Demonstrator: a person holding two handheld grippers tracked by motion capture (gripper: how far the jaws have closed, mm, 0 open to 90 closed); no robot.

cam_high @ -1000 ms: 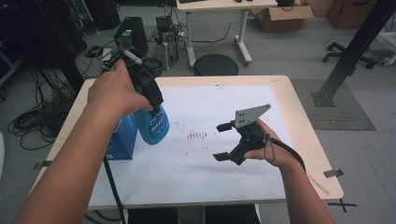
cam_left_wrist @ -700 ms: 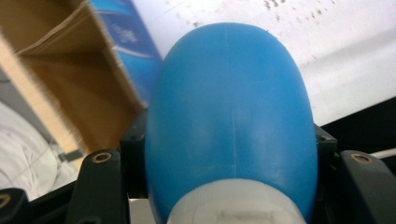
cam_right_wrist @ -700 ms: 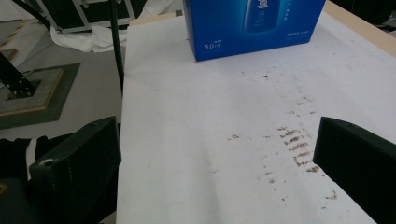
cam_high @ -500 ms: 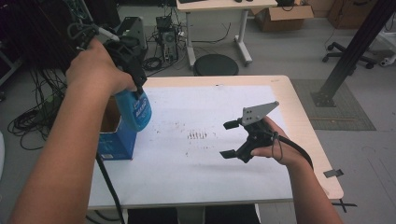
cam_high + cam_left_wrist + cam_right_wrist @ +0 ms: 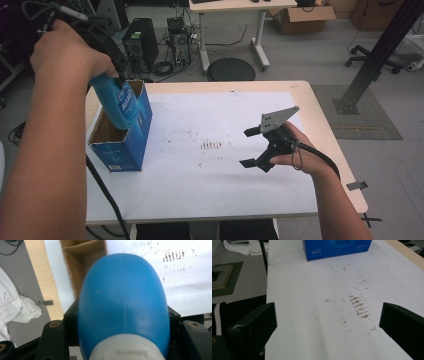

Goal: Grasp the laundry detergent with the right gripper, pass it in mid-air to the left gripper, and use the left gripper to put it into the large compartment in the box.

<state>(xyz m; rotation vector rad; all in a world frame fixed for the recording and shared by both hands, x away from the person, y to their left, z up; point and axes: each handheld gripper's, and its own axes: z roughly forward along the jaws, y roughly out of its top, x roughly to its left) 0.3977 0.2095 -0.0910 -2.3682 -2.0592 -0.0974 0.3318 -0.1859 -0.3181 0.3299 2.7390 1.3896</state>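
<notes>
- The left gripper [image 5: 107, 47] clamps a blue bottle [image 5: 117, 102], tilted over the open blue box [image 5: 131, 145], its base just inside.
- The box's side reads "5.0".
- The right gripper [image 5: 252, 147] hovers, jaws apart, over the stained white sheet [image 5: 220, 165].

Round black stool [image 5: 230, 69] beyond table [image 5: 327, 130]

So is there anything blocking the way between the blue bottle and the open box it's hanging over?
Nothing visible does. The left tongs hold the blue plastic bottle right over the open blue cardboard box; its flaps are folded back and the brown inside looks empty.
</notes>
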